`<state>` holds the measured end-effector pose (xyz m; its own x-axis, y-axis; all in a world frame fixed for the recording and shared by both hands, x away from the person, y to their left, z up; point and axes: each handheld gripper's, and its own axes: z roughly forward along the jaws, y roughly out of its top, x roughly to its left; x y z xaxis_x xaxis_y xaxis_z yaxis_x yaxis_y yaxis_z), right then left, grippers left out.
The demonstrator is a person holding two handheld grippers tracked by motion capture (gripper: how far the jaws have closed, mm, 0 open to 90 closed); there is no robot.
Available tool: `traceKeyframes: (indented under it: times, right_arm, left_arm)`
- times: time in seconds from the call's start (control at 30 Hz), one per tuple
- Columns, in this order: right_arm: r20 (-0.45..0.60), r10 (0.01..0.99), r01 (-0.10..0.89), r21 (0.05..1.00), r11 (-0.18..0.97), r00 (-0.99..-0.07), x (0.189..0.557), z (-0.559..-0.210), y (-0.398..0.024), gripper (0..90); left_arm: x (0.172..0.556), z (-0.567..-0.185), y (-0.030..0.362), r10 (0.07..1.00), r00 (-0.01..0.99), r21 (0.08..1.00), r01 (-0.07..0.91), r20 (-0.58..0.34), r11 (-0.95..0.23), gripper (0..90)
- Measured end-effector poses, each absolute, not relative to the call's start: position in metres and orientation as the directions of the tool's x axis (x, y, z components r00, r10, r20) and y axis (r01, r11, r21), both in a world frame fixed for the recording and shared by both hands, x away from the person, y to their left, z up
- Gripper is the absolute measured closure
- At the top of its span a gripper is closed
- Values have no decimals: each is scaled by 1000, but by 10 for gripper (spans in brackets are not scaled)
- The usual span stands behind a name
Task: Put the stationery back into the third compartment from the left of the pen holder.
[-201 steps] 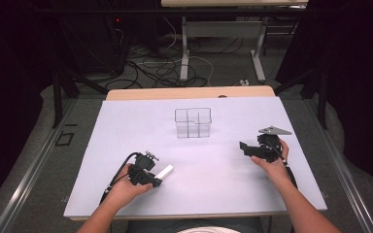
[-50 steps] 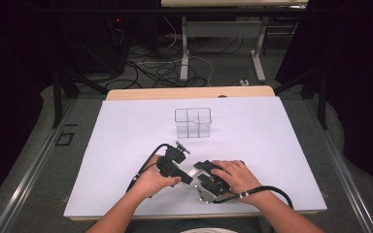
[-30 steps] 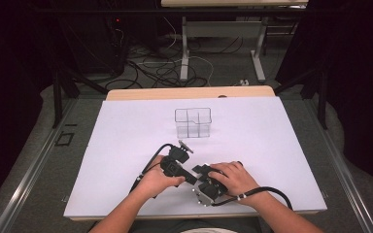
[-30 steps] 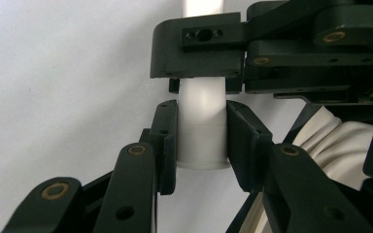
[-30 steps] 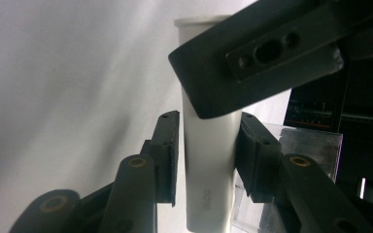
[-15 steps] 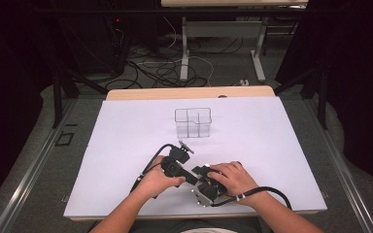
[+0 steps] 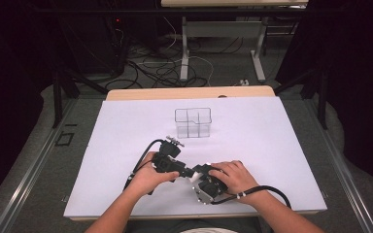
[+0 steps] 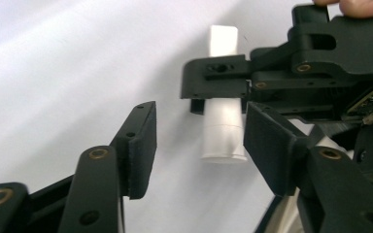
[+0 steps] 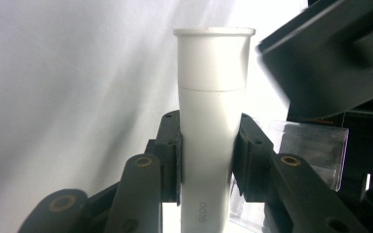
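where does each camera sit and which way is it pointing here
High view: fixed above the person's side, looking forward and down on the table; both forearms and hands enter from the bottom.
Left gripper view: rides the left gripper, looking along its open jaws at the white tube.
Right gripper view: rides the right gripper, its jaws clamped on that tube.
Both gripper views share the tube.

Open white bench [image 7: 281, 145] lies on every side of the clear plastic divided box [image 7: 193, 122], the lone obstacle standing on it. Nearer the person than the box, the left tool [image 7: 182, 171] and right tool [image 7: 200, 177] crowd together around a white cylindrical tube [image 8: 222, 116], leaving scant passage between them.
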<state>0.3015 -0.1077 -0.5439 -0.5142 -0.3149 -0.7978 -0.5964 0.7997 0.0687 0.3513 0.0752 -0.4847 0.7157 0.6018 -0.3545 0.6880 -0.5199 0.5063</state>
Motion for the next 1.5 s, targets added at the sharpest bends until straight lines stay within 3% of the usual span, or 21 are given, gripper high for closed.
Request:
traceKeyframes:
  times: [0.53,0.7,0.87,1.07,1.33,1.5]
  right_arm:
    - [-802,-238,-567,147,810,-547,310,-540,-109,677]
    - [-790,-156,-530,238,814,-594,316,-538,-108,677]
    - [-767,-20,-464,367,807,-641,326,-535,-111,677]
    - [-655,135,-356,558,749,-743,347,-519,-116,677]
    - [-496,327,-202,746,634,-804,378,-504,-123,677]
    - [-418,409,-134,813,567,-811,392,-497,-128,677]
  left_arm:
    - [366,-488,113,704,666,601,675,-246,-428,377]
    - [369,-490,129,731,630,628,686,-262,-366,380]
    - [370,-492,140,736,621,670,669,-268,-321,296]
    - [371,-489,150,747,614,684,661,-256,-309,176]
    - [373,-496,158,764,595,677,672,-250,-302,145]
    - [373,-495,161,769,580,678,681,-270,-276,128]
